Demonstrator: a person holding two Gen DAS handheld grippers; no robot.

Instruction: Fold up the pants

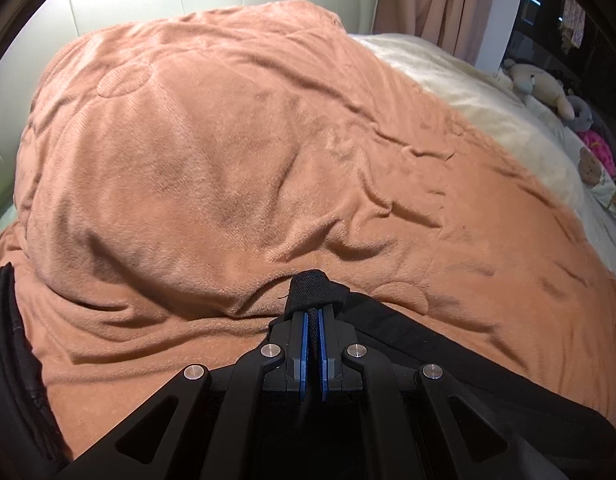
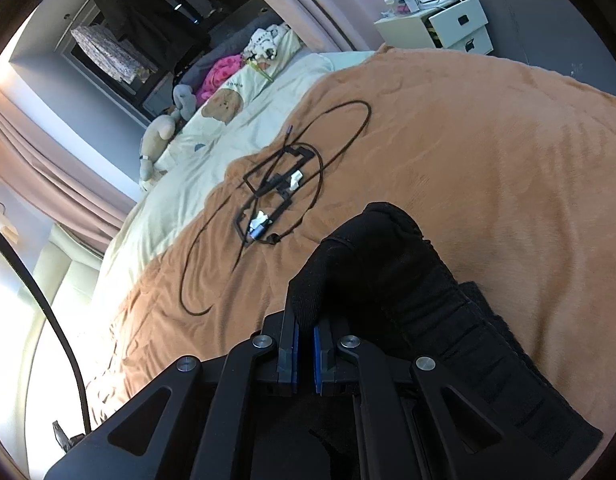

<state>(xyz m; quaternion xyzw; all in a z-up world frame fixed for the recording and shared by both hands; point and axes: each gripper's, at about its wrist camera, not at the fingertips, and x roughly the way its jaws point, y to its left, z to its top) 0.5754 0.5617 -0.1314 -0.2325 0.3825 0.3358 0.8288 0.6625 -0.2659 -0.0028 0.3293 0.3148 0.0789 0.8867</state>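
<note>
Pants [image 1: 314,286], black, over the orange blanket [image 1: 227,140]: left gripper [image 1: 314,320] and right gripper [image 2: 305,326] each clamped tight on an edge. We judge a fold mid-carry; next, lay it flat, aligned.

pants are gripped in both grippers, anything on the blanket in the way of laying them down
Mostly no. The black pants hang from both the left gripper and the right gripper. The orange blanket ahead is bare, except for a tangle of black cables lying further out, left of the right gripper.
</note>
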